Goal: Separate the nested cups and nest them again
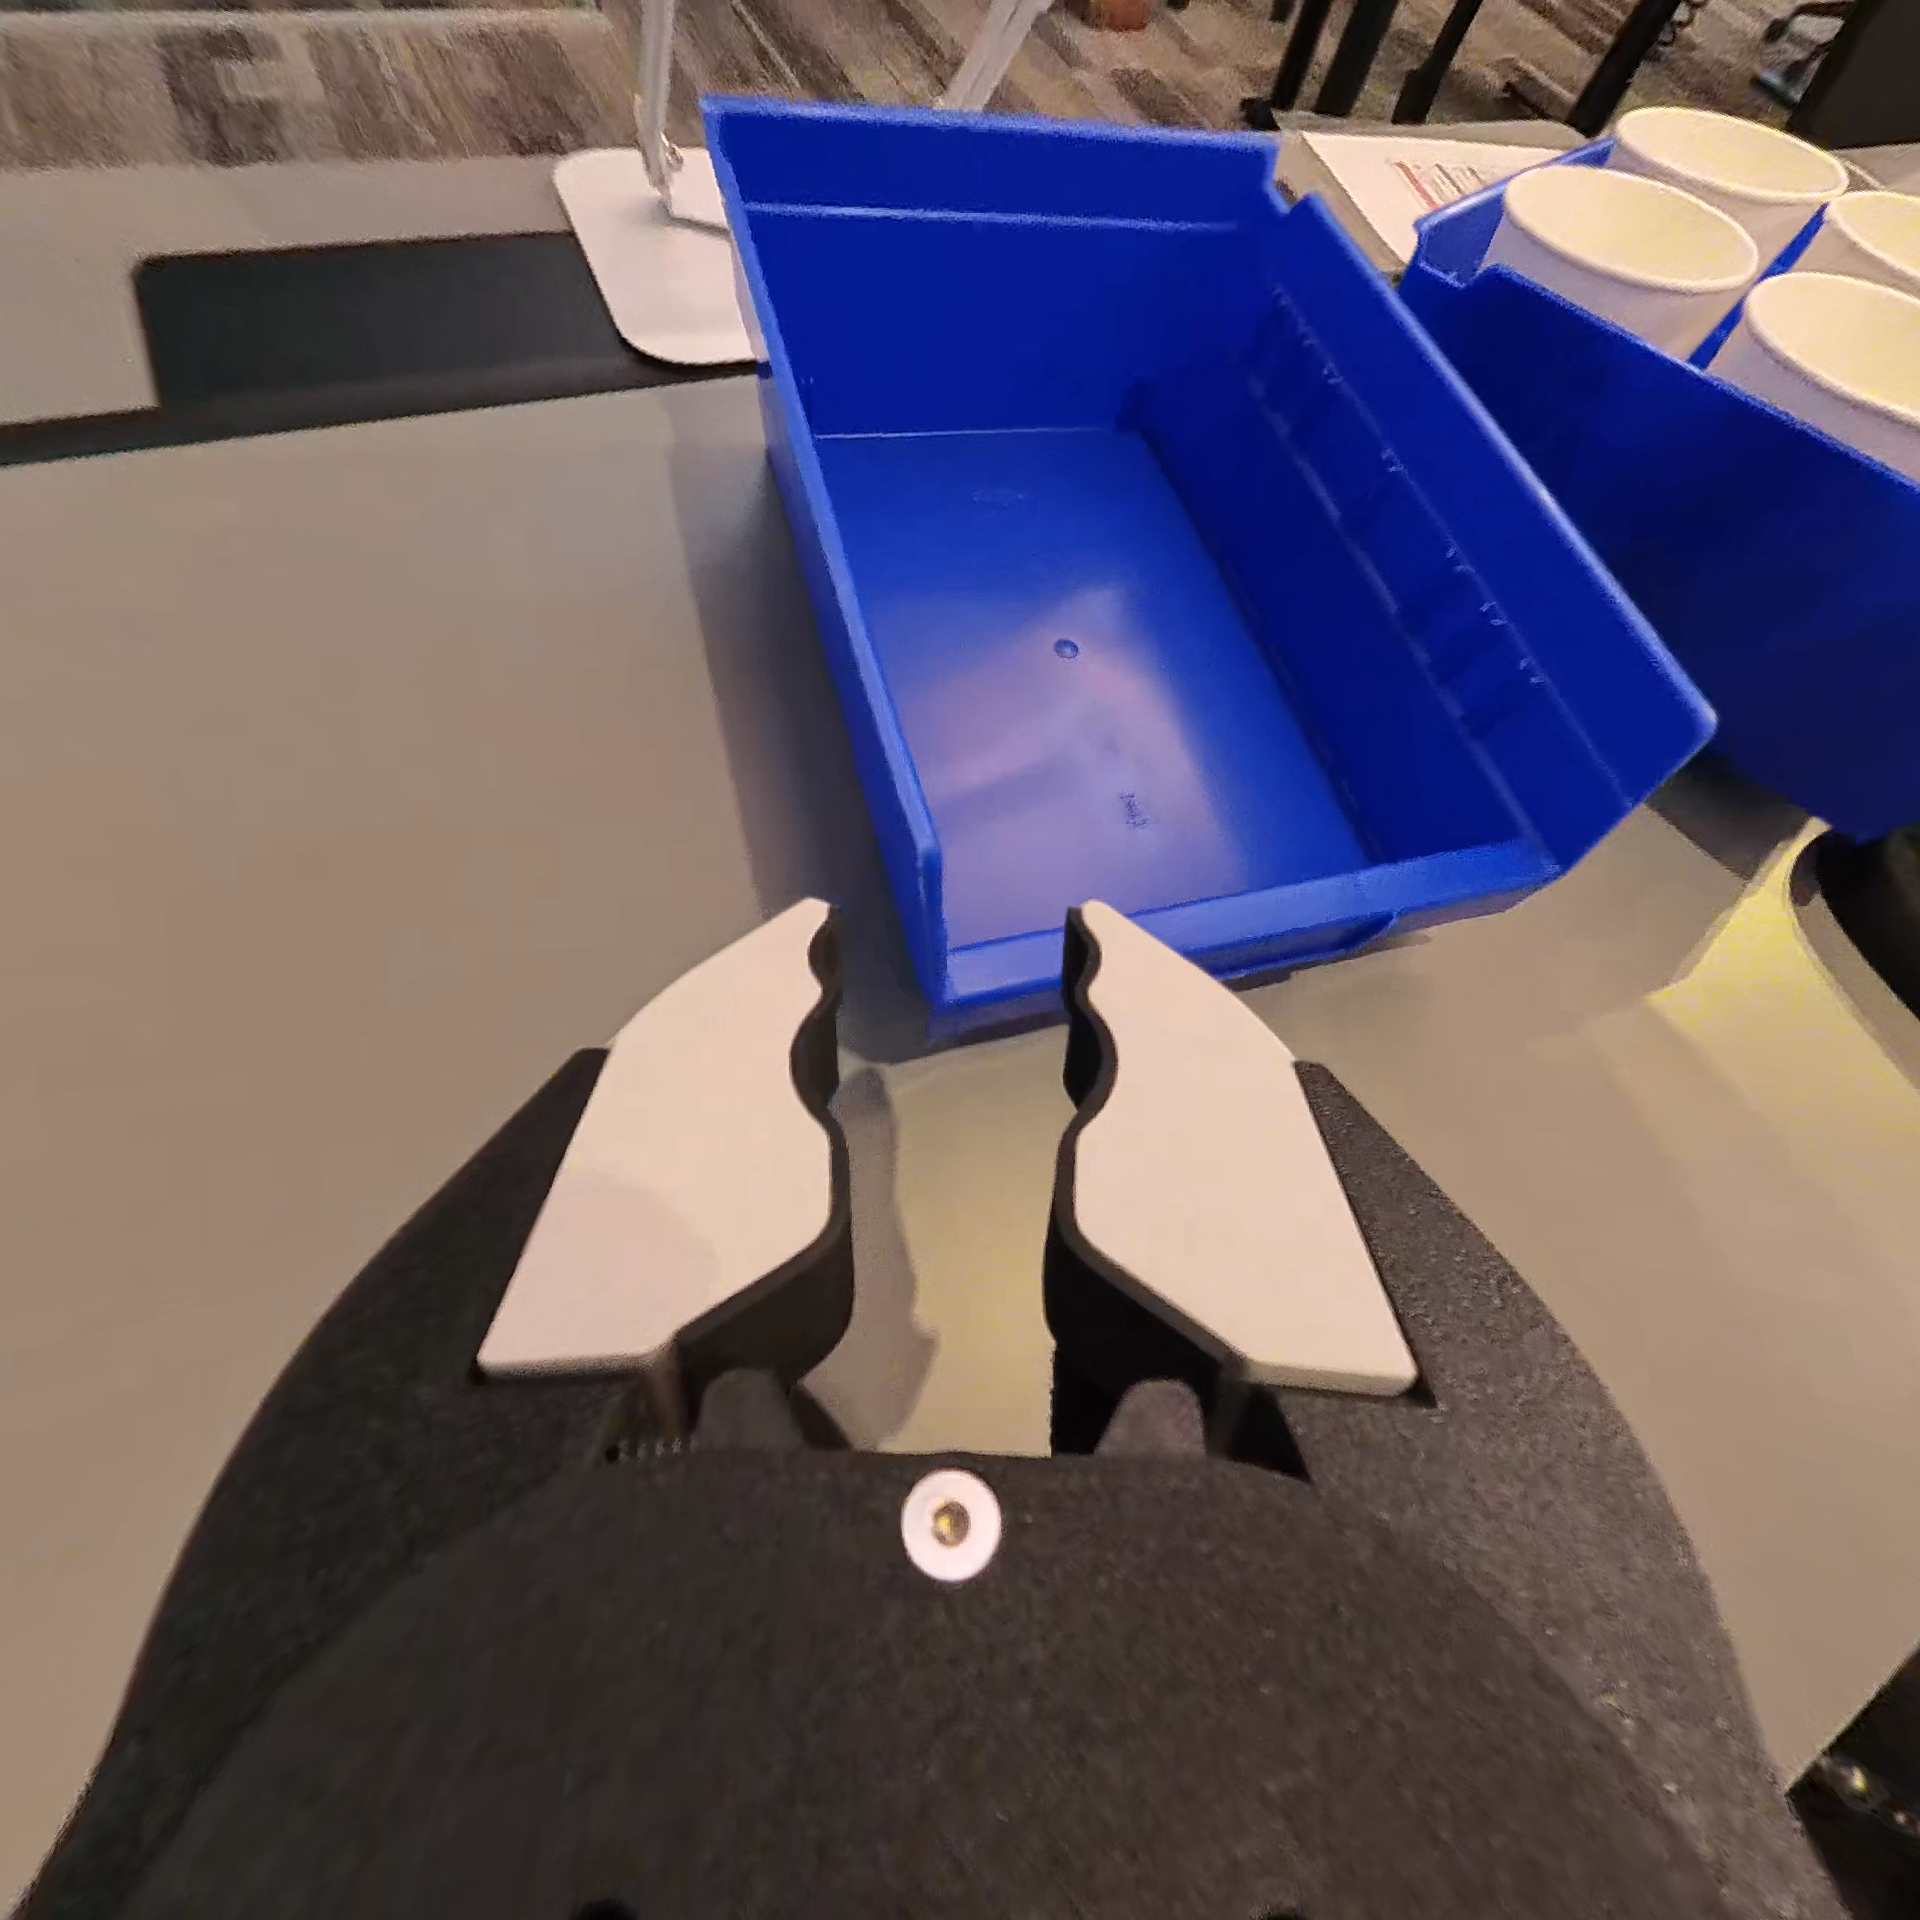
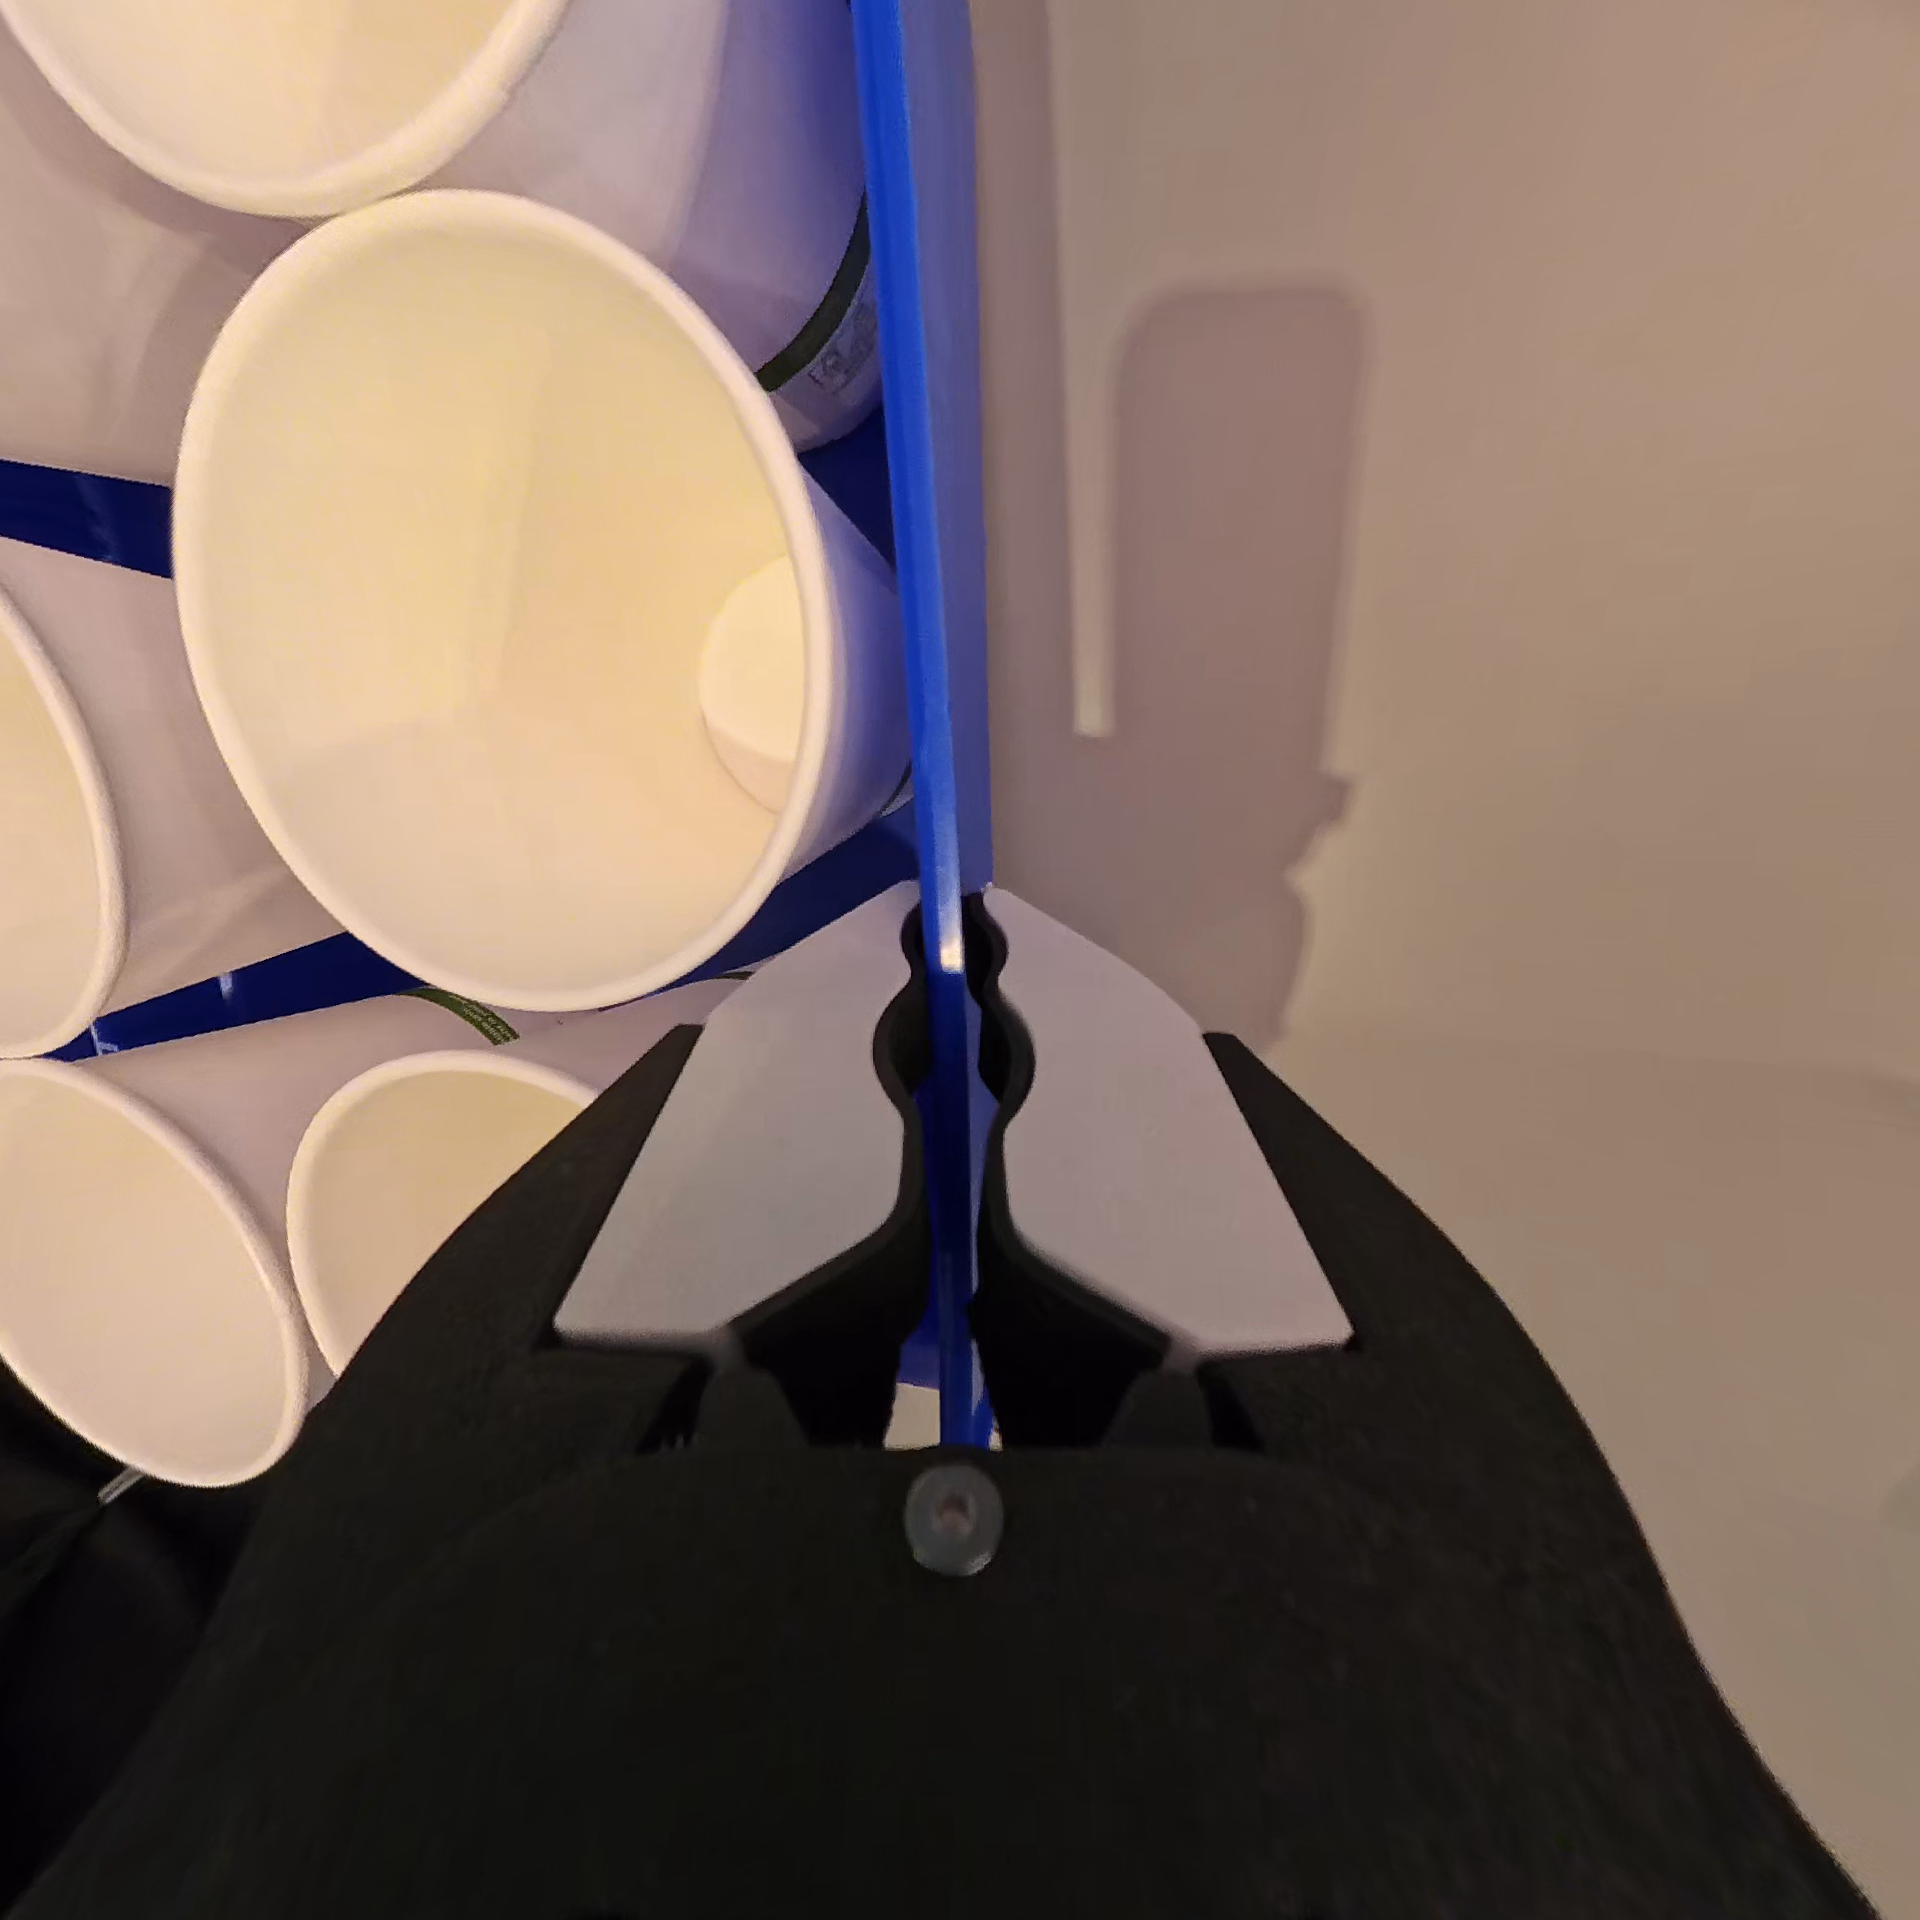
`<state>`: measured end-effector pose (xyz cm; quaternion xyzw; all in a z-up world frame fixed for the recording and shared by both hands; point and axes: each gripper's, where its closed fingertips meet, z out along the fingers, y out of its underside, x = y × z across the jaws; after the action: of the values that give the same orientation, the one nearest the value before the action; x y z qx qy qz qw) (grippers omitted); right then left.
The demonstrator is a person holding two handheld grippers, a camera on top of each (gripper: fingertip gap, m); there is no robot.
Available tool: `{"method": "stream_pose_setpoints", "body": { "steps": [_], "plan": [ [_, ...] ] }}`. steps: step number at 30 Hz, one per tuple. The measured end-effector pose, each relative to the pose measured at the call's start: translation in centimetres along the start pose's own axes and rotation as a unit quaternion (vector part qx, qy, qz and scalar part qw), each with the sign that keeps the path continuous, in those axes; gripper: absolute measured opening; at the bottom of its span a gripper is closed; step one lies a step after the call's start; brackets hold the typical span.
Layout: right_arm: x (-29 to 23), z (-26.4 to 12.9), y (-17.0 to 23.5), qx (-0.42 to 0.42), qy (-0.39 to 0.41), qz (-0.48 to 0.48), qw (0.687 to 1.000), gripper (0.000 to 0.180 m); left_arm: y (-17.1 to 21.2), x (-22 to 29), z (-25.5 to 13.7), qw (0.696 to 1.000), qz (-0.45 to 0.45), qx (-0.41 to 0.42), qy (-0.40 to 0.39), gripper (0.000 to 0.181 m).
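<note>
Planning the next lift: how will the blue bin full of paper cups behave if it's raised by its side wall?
Right gripper pinches only the thin wall of the cup bin, so it will likely tilt. The paper cups look light and loose, apt to shift or tip.

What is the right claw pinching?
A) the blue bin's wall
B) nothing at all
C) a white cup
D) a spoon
A: the right claw is shut on the thin blue wall of the bin that holds the white cups, with one finger on each side of it.

Cups (image 2: 499,603) crowd one bin (image 2: 914,520); other bin (image 1: 1143,623) lies open.
</note>
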<state>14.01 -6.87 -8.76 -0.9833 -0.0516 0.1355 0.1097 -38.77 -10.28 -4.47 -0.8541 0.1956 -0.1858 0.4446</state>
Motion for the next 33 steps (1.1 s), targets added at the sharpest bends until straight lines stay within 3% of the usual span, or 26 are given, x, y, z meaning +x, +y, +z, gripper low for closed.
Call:
{"method": "stream_pose_setpoints", "body": {
  "steps": [10, 18, 25, 33],
  "plan": [
    [-1.3, -4.6, 0.4, -0.016, 0.020, -0.010, 1.000, 0.004, 2.1, -2.0, -5.7, 0.999, -0.003, 0.024, -0.032, 0.039],
    [-6.6, -10.7, -1.9, -0.006, 0.026, -0.032, 0.999, 0.005, 4.1, -4.1, -8.8, 0.998, -0.029, 0.046, -0.045, 0.039],
    [-17.6, -12.7, -6.7, 0.014, 0.001, -0.096, 0.995, 0.005, 4.7, -7.1, -12.2, 0.994, -0.041, 0.063, -0.074, 0.039],
    [-35.4, -6.2, -12.5, 0.004, -0.072, -0.199, 0.977, 0.005, 6.9, -11.4, -16.8, 0.987, -0.053, 0.067, -0.139, 0.040]
  ]
}}
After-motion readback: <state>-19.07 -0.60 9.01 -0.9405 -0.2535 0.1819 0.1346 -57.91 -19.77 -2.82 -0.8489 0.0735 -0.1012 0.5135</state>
